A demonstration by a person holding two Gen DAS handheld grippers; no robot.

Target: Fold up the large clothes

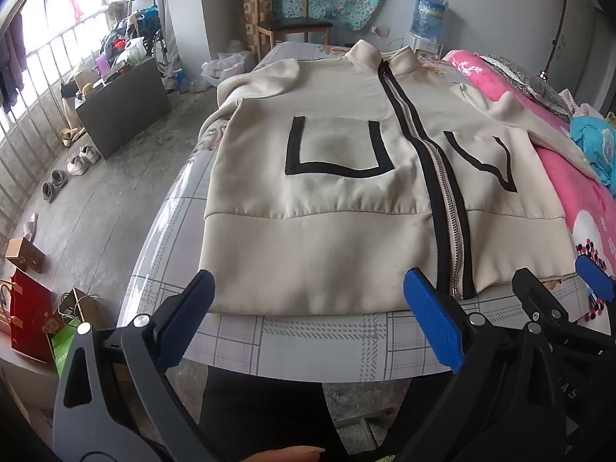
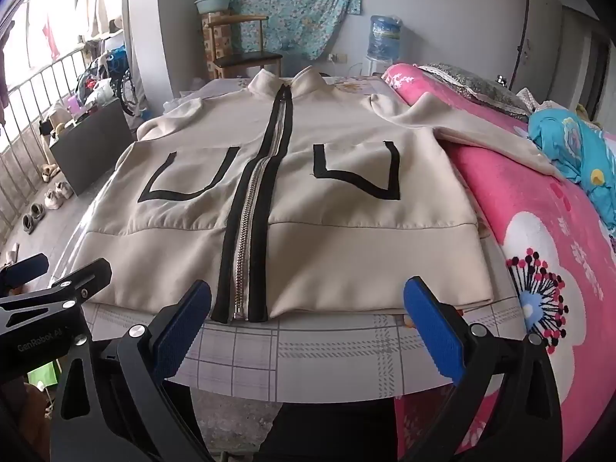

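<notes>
A cream zip-up jacket (image 1: pixel 338 177) (image 2: pixel 308 208) with black-trimmed pockets and a black-edged metal zipper (image 1: pixel 442 200) (image 2: pixel 250 223) lies flat, front up and zipped, on the bed, collar at the far end and hem toward me. Its sleeves spread out to both sides. My left gripper (image 1: pixel 308 296) hovers open just short of the hem's left half, nothing between its blue pads. My right gripper (image 2: pixel 308 300) is open too, above the hem's right half beside the zipper end. Each gripper shows at the edge of the other's view.
The bed (image 1: pixel 308 342) (image 2: pixel 327 346) has a checked plastic cover. A pink floral blanket (image 2: pixel 539 231) and a blue cloth (image 2: pixel 569 146) lie along its right side. On the floor at left are shoes (image 1: pixel 77 161), a dark cabinet (image 1: pixel 123 104) and paper bags (image 1: pixel 30 315). A chair (image 1: pixel 292 23) stands behind.
</notes>
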